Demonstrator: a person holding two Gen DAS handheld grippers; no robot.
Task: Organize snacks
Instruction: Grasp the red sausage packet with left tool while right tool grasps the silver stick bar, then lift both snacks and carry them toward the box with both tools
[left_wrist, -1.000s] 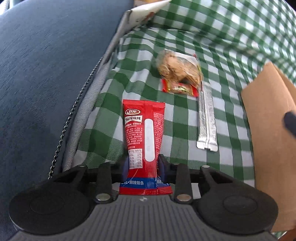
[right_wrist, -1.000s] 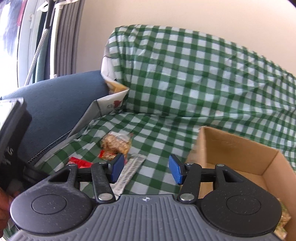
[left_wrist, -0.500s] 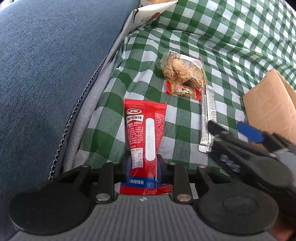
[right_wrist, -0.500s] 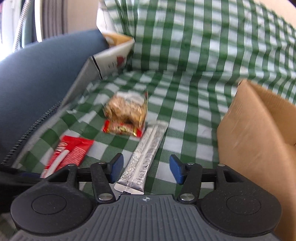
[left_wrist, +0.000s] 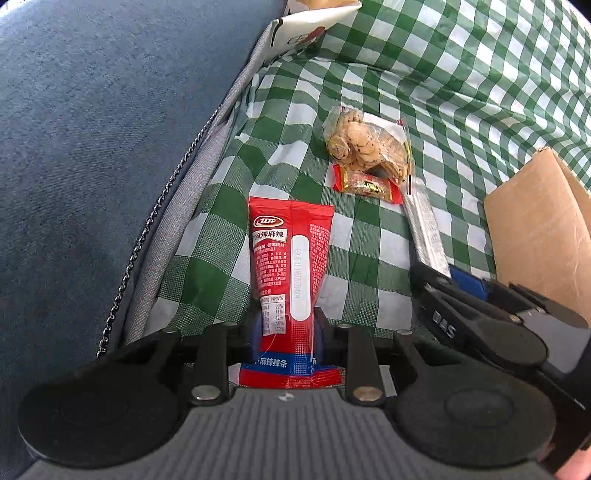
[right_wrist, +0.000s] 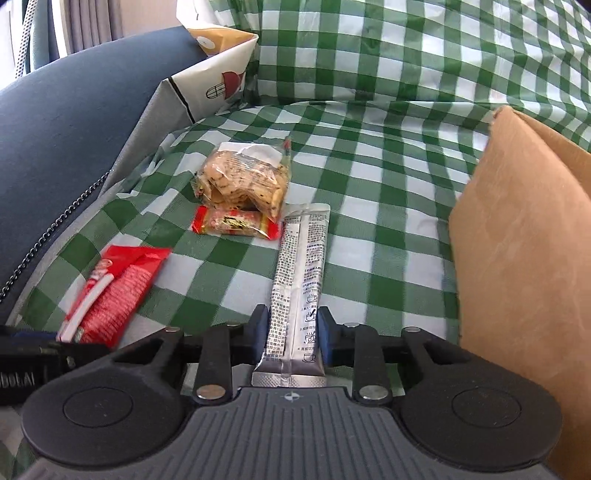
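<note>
My left gripper (left_wrist: 286, 332) is shut on the lower end of a red snack packet (left_wrist: 291, 251), which lies flat on the green checked cloth (left_wrist: 369, 266). In the right wrist view the same red packet (right_wrist: 118, 291) shows at the left. The jaws of my right gripper (right_wrist: 291, 328) are closing, and their blue pads touch both sides of a long silver sachet (right_wrist: 301, 266) near its lower end. In the left wrist view the right gripper (left_wrist: 458, 284) sits at the sachet's (left_wrist: 424, 225) near end. A clear bag of biscuits (right_wrist: 243, 181) and a small red candy (right_wrist: 234, 223) lie beyond.
An open cardboard box (right_wrist: 517, 221) stands close on the right of the sachet, also in the left wrist view (left_wrist: 535, 229). A blue cushion (left_wrist: 92, 147) with a metal chain borders the cloth on the left. A printed paper bag (right_wrist: 214, 77) stands at the back.
The right gripper came down and forward to the silver sachet and closed its jaws around it. The left gripper kept still, holding the red packet.
</note>
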